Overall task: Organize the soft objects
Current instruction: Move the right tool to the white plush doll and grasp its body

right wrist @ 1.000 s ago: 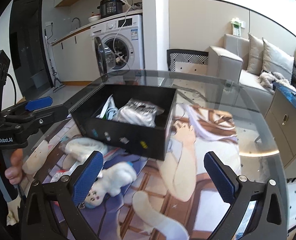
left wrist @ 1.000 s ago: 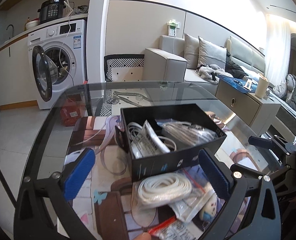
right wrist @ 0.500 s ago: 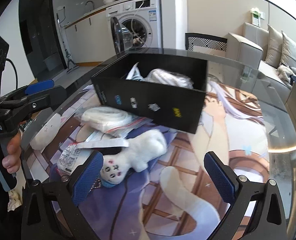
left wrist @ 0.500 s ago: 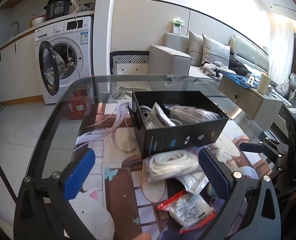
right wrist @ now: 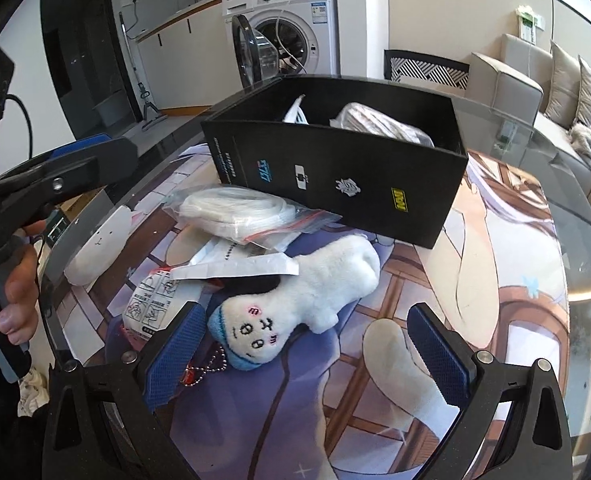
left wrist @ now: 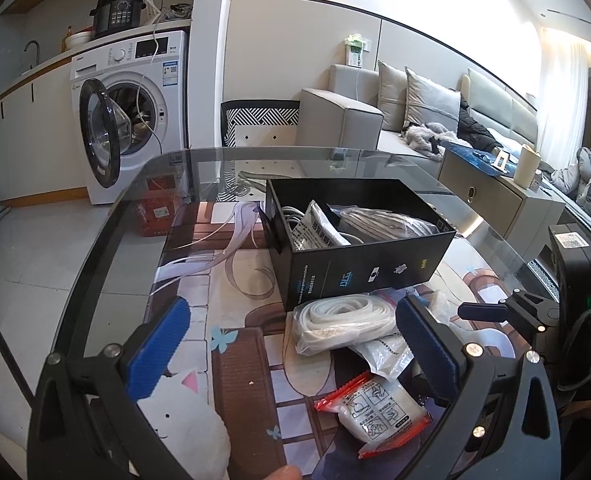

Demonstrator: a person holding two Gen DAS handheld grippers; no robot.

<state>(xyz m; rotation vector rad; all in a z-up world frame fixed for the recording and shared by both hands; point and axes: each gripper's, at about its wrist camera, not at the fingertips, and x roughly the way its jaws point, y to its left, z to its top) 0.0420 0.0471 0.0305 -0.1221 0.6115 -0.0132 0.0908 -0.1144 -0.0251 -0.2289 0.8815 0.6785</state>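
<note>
A black box (left wrist: 359, 240) (right wrist: 335, 168) holding bagged items stands on the glass table. In front of it lie a bagged white cord coil (left wrist: 341, 322) (right wrist: 235, 210), a flat white packet (right wrist: 231, 266) and a red-edged bag (left wrist: 375, 412) (right wrist: 153, 304). A white plush doll with a stitched face (right wrist: 299, 296) lies between my right gripper's fingers; the right gripper (right wrist: 309, 348) is open just above it. A white cat-face plush (left wrist: 183, 424) (right wrist: 99, 244) lies under my left gripper (left wrist: 291, 344), which is open and empty.
The round glass table (left wrist: 135, 200) covers a printed anime mat (right wrist: 495, 264). Behind are a washing machine (left wrist: 131, 112) with its door open, a grey sofa (left wrist: 375, 120) and a cabinet (left wrist: 495, 200). The left gripper (right wrist: 63, 168) shows at left in the right wrist view.
Both grippers have pulled back from the box and lowered. The right gripper has come closer over the plush doll. The cat-face plush has come further into the left view.
</note>
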